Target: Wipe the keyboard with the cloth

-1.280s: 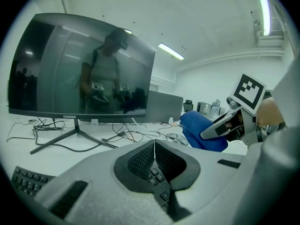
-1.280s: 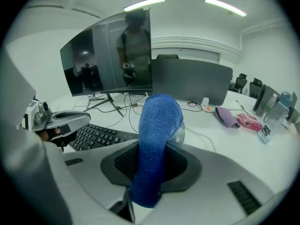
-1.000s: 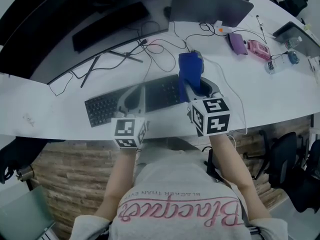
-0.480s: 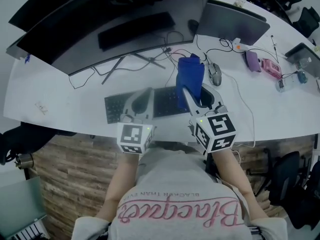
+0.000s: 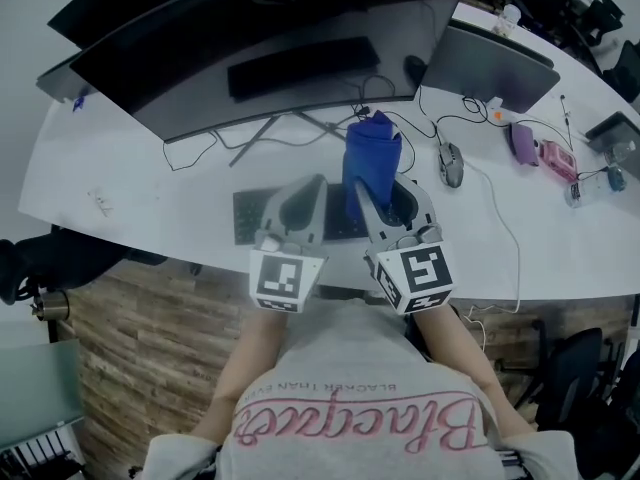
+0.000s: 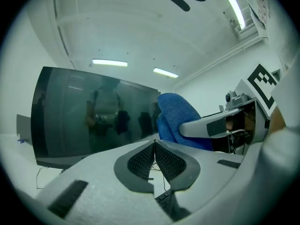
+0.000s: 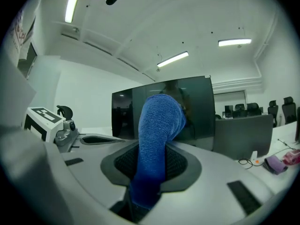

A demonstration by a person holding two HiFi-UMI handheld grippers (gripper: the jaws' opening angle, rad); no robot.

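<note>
A black keyboard (image 5: 243, 215) lies on the white desk (image 5: 150, 183) in front of me, and both grippers cover its right part. My right gripper (image 5: 384, 194) is shut on a blue cloth (image 5: 370, 160), which stands up out of the jaws and folds over at the top. In the right gripper view the cloth (image 7: 157, 135) fills the gap between the pads. My left gripper (image 5: 306, 190) is just left of it, shut and holding nothing. Its pads (image 6: 140, 159) meet, and a few keyboard keys (image 6: 164, 201) show below them. Both grippers are raised and point toward the monitor.
A wide curved monitor (image 5: 250, 38) stands behind the keyboard on thin legs (image 5: 260, 138), with cables (image 5: 190, 148) trailing beneath it. To the right are a mouse (image 5: 450, 163), a laptop lid (image 5: 490, 68), a purple item (image 5: 525, 140) and a pink item (image 5: 556, 158). The desk's near edge (image 5: 180, 258) runs under the grippers.
Both grippers have lifted away from the keyboard and drawn closer together, tilting up toward the monitor. The cloth stayed in the right gripper. My head view has shifted right.
</note>
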